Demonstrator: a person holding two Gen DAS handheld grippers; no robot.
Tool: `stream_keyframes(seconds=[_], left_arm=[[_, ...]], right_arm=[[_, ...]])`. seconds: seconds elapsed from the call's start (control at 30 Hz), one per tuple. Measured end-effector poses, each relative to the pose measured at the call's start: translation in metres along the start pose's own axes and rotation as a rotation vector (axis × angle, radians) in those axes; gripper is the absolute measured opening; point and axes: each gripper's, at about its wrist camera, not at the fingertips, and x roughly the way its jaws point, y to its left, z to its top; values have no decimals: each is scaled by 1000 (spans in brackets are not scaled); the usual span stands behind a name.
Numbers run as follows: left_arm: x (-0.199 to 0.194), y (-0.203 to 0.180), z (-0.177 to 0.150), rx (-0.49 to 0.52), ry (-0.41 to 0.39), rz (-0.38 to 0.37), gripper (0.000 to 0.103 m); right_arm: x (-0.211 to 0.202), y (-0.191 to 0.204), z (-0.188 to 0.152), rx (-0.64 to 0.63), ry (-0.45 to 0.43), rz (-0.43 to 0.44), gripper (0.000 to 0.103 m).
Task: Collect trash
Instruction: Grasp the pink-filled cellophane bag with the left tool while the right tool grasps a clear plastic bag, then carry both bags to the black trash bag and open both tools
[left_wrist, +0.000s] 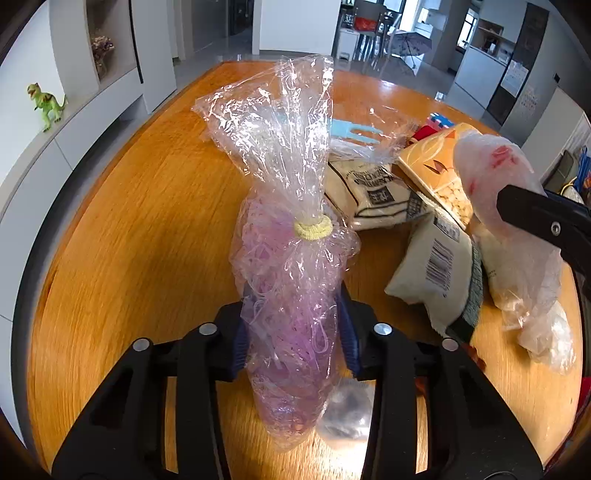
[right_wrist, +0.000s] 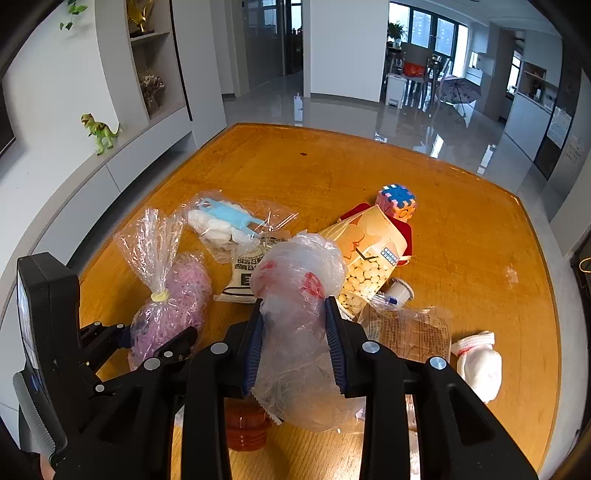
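A clear cellophane bag of purple bands (left_wrist: 291, 266), tied with a yellow hair band (left_wrist: 313, 226), stands upright between the blue pads of my left gripper (left_wrist: 294, 332), which is shut on its lower part. The same bag (right_wrist: 170, 306) shows at the left of the right wrist view, with the left gripper (right_wrist: 159, 343) around it. My right gripper (right_wrist: 295, 339) is shut on a crumpled clear plastic bag with red print (right_wrist: 295, 280). That bag (left_wrist: 491, 173) and a black finger (left_wrist: 546, 221) of the right gripper appear at the right of the left wrist view.
On the wooden table (right_wrist: 332, 166) lie an orange snack pouch (right_wrist: 369, 251), a white packet with a barcode (left_wrist: 439, 266), a bagged blue mask (right_wrist: 225, 221), a foam puzzle cube (right_wrist: 397, 201), a clear printed packet (right_wrist: 410, 328), a white cloth bundle (right_wrist: 478, 363) and an orange lid (right_wrist: 245, 428).
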Motion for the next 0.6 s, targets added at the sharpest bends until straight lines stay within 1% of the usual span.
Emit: stream_keyframes(seconds=[0.17,0.3,0.47,0.6], left_arm=[[-24,-5,-18,11,-36,-3,38],[-50,4,-30,-5,-84,2,38],[-88,26,-56,-42,-129,19,38],[-113,48,-83,-71,-159,51,39]], right_arm=[[-15,1,-4,11,-16,17,33],[-30,7,-11,6,-29,37,33],[-49,29,-24,-9,-39,85,33],[-63,59,-40,-44,-45,127,33]])
